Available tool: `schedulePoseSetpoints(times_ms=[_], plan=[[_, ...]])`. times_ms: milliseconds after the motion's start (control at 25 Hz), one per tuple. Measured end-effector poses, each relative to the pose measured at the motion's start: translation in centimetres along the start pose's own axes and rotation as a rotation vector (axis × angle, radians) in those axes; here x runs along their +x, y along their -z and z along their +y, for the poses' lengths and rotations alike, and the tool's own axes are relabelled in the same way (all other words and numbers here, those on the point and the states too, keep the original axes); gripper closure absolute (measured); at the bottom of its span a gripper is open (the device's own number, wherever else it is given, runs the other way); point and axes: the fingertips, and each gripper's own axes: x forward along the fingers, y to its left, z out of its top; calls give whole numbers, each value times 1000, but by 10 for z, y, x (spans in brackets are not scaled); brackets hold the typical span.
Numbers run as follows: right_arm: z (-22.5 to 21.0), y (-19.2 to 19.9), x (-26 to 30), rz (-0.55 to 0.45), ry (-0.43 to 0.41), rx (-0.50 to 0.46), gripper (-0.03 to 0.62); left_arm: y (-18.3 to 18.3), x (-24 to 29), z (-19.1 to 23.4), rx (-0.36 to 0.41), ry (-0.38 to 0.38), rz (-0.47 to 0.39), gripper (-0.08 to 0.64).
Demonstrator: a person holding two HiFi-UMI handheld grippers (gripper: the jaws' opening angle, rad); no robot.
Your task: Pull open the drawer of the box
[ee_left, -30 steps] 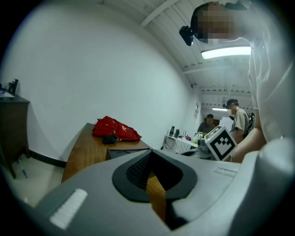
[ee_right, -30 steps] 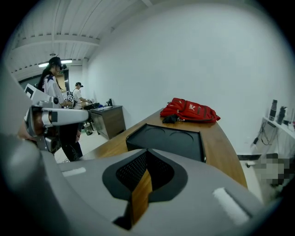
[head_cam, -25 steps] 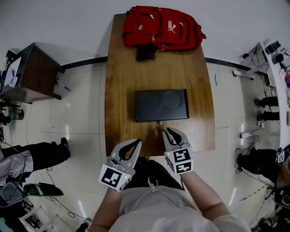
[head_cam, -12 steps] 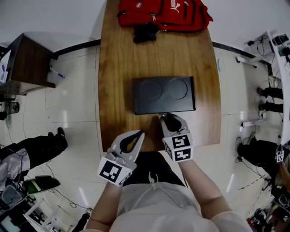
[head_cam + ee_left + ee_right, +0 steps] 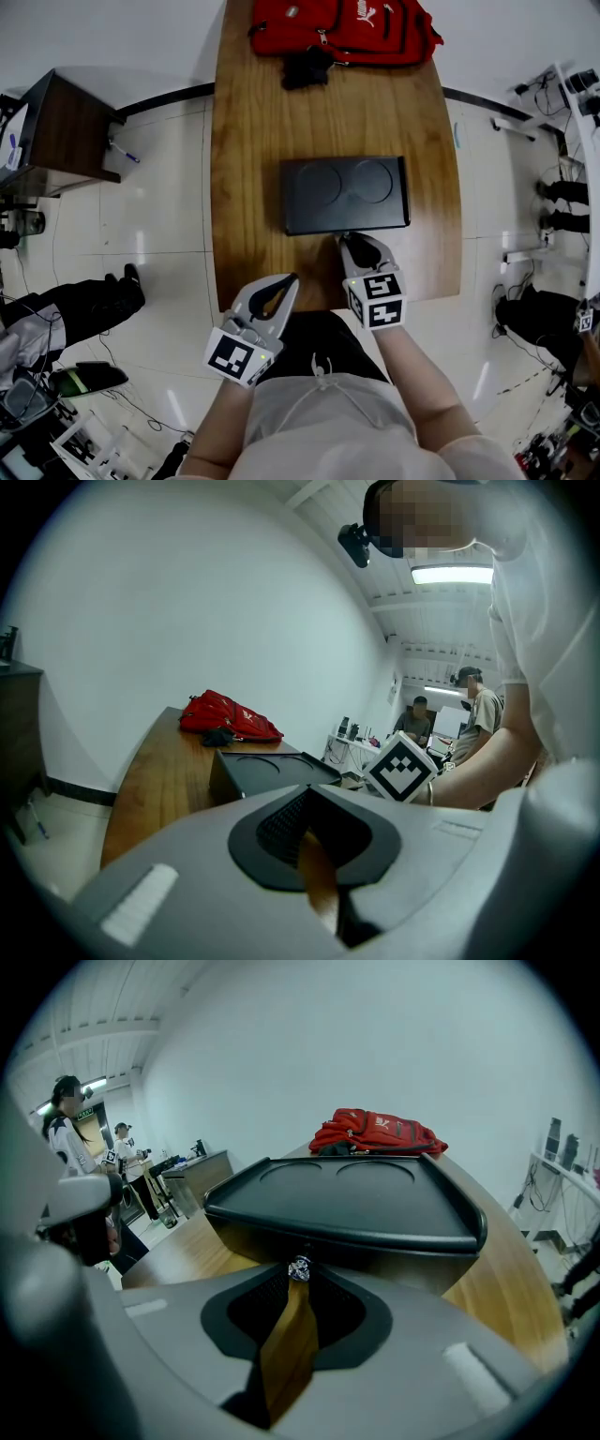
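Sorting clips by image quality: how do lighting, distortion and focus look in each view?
Head view: fisheye bows the table edges, and the floor shows glare streaks. Left gripper view: dark vignette, with the ceiling lamp blown out. Right gripper view: the knob glints and the box is sharp.

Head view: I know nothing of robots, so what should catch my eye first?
The bright red backpack at the far end of the wooden table stands out most. In the table's middle lies a flat black box, and the right gripper is at its near side, its fingers closing with the box's small shiny knob between their tips.
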Motion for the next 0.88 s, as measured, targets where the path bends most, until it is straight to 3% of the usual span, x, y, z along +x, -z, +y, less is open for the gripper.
schedulePoseSetpoints(times_ms=[880], plan=[[35, 71, -53, 83, -55, 13, 520, 21, -26, -38, 19, 0, -4, 554]])
